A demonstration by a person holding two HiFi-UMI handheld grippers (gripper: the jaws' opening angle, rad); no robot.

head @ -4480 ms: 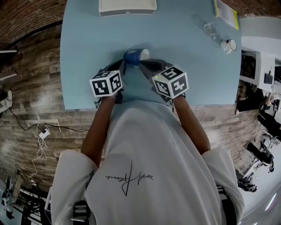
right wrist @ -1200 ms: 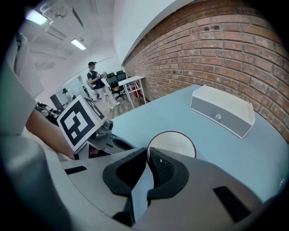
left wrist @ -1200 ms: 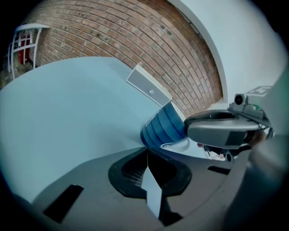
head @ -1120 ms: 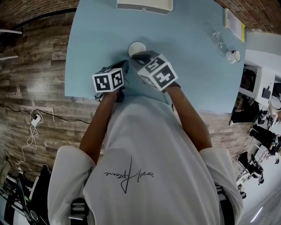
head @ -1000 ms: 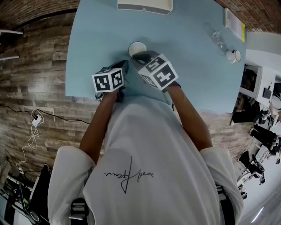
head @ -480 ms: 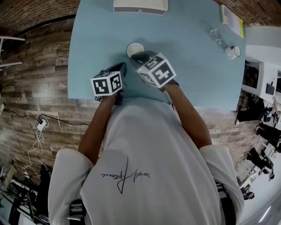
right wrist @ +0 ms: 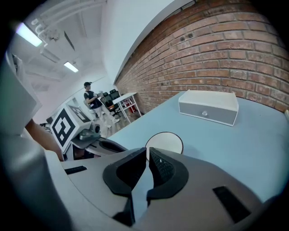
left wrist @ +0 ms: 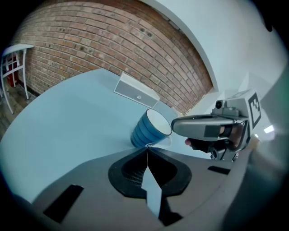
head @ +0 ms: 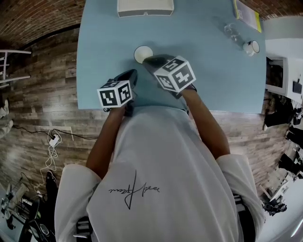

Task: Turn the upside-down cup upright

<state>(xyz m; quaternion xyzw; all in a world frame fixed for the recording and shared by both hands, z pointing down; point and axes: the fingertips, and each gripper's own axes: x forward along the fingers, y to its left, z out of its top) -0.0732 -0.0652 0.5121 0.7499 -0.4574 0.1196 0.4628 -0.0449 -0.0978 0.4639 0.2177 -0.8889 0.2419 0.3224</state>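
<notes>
A blue ribbed cup [head: 143, 53] with a white inside stands mouth up on the light blue table [head: 104, 38]. In the left gripper view the cup [left wrist: 149, 128] leans a little toward the right gripper [left wrist: 178, 127]. My right gripper [head: 149, 59] reaches it from the right, and its jaws are closed to a narrow slit on the cup's near rim [right wrist: 151, 143]. My left gripper [head: 132, 73] hangs just short of the cup, a little to its left. In its own view the left gripper [left wrist: 147, 149] has its jaws pressed together with nothing between them.
A white box [head: 145, 7] sits at the table's far edge. At the far right lie a clear glass [head: 231, 32], a small white mug [head: 250, 47] and a yellow booklet [head: 245, 12]. The table's near edge runs just under both grippers.
4.5 s ago the cup lay on its side between the grippers; now its mouth faces up. Over the last second cup and grippers have kept their places; only the head view drifted.
</notes>
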